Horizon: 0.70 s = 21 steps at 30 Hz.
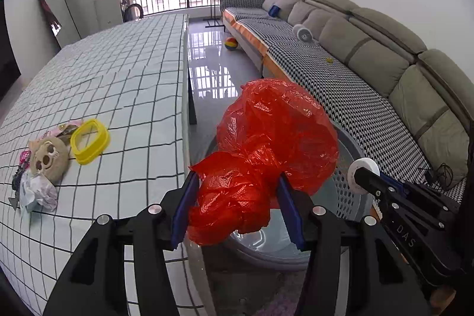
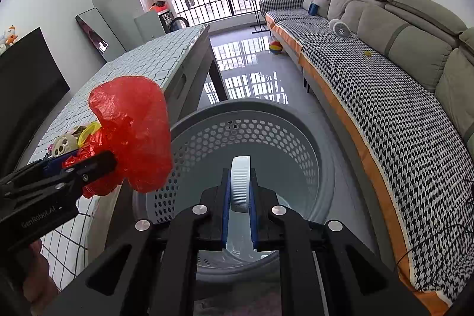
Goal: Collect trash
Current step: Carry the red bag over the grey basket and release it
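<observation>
Over the gray perforated basket (image 2: 254,120) standing right of the checked table (image 1: 118,85), we hold a crumpled red plastic bag (image 1: 266,150) clamped in the left gripper (image 1: 237,209) and a white ribbed lid (image 2: 241,182) pinched on edge in the right gripper (image 2: 240,215), the lid nearer the basket's middle, straight below.

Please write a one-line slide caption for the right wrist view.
Right gripper holds a white ridged lid above the grey perforated basket; left gripper carries a red plastic bag.
</observation>
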Each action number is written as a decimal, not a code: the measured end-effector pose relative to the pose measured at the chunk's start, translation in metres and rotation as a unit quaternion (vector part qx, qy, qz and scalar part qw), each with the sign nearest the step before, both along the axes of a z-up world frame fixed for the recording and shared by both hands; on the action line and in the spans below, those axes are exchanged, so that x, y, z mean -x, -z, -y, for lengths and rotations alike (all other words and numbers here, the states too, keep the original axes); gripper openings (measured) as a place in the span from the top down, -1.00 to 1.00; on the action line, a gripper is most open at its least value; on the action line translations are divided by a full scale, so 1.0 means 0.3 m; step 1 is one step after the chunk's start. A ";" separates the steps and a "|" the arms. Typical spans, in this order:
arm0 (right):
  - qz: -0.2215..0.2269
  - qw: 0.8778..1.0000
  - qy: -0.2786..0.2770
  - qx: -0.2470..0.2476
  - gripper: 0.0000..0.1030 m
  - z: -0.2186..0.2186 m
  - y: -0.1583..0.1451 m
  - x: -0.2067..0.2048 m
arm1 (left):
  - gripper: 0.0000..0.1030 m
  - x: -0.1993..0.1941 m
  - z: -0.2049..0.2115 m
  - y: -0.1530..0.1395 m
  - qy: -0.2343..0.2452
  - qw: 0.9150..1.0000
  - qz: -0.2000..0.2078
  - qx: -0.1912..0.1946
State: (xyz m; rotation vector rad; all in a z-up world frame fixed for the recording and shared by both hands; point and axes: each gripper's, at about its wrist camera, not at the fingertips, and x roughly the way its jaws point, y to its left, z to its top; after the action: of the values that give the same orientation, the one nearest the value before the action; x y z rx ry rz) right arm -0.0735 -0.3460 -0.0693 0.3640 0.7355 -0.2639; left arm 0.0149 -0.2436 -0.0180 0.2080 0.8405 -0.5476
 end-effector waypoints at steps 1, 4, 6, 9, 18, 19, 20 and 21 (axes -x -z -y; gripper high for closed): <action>-0.004 1.000 0.001 -0.002 0.79 0.011 0.011 -0.002 | -0.01 -0.002 0.012 0.014 0.003 1.000 -0.005 -0.005; -0.015 1.000 -0.003 -0.013 0.79 0.033 0.047 -0.015 | -0.01 -0.008 0.040 0.046 0.010 1.000 -0.012 -0.015; -0.022 1.000 -0.005 -0.018 0.79 0.038 0.063 -0.027 | -0.03 -0.009 0.056 0.061 0.010 1.000 -0.016 -0.020; -0.028 0.999 -0.010 -0.020 0.79 0.037 0.075 -0.037 | -0.09 -0.020 0.065 0.077 0.008 0.999 -0.028 -0.020; -0.026 1.000 -0.003 -0.010 0.57 0.057 0.068 -0.050 | -0.42 -0.033 0.069 0.086 -0.008 0.999 -0.025 -0.024; -0.027 1.000 -0.002 -0.012 0.57 0.059 0.068 -0.050 | -0.46 -0.034 0.067 0.085 -0.010 0.999 -0.026 -0.025; -0.027 1.000 -0.001 -0.013 0.57 0.062 0.071 -0.049 | -0.48 -0.035 0.065 0.084 -0.011 0.999 -0.026 -0.024; -0.027 1.000 -0.001 -0.014 0.57 0.063 0.074 -0.047 | -0.49 -0.036 0.063 0.084 -0.012 0.999 -0.026 -0.025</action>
State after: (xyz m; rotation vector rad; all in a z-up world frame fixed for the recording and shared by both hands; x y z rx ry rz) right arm -0.0593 -0.3648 -0.0914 0.3832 0.7931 -0.2627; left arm 0.0256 -0.2626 -0.0433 0.2292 0.9071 -0.5111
